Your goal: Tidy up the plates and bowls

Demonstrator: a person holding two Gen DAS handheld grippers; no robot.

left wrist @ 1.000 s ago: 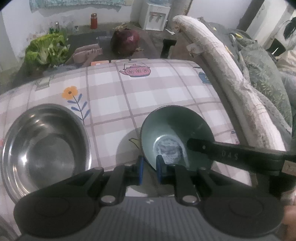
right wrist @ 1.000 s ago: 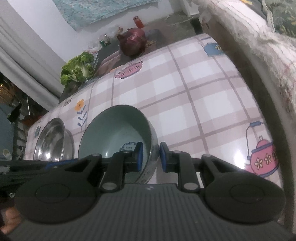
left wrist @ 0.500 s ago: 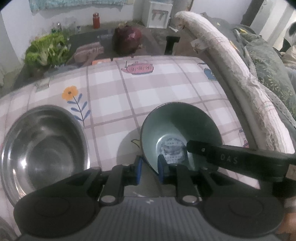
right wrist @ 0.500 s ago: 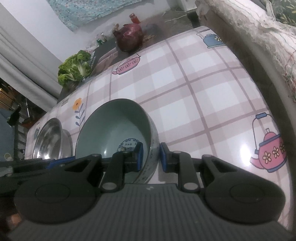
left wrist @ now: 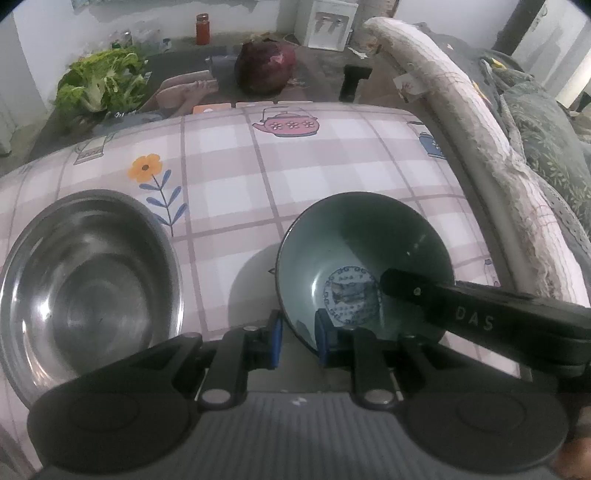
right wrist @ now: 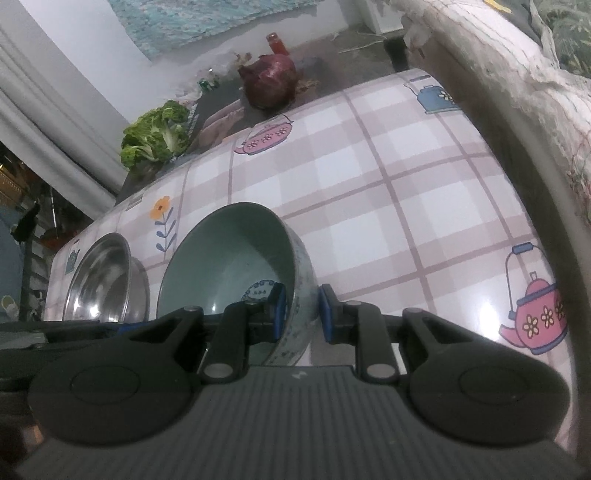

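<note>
A teal ceramic bowl [left wrist: 364, 254] with a blue round mark inside is held tilted above the checked tablecloth. My left gripper [left wrist: 298, 338] is shut on its near left rim. My right gripper [right wrist: 300, 314] is shut on its right rim, one finger inside, one outside; the bowl also shows in the right wrist view [right wrist: 229, 266]. The right gripper's finger [left wrist: 461, 310] crosses the bowl in the left wrist view. A steel bowl [left wrist: 85, 280] sits on the table to the left, also in the right wrist view [right wrist: 103, 280].
The table [left wrist: 295, 177] has a pink-checked cloth. A padded sofa edge [left wrist: 461, 140] runs along its right side. Beyond the far edge lie green lettuce [left wrist: 99, 81], a red cabbage [left wrist: 266, 66] and a red jar [left wrist: 202, 28].
Both grippers have lifted the teal bowl a little and tilted it; the view has shifted slightly away from the table. The steel bowl has stayed put.
</note>
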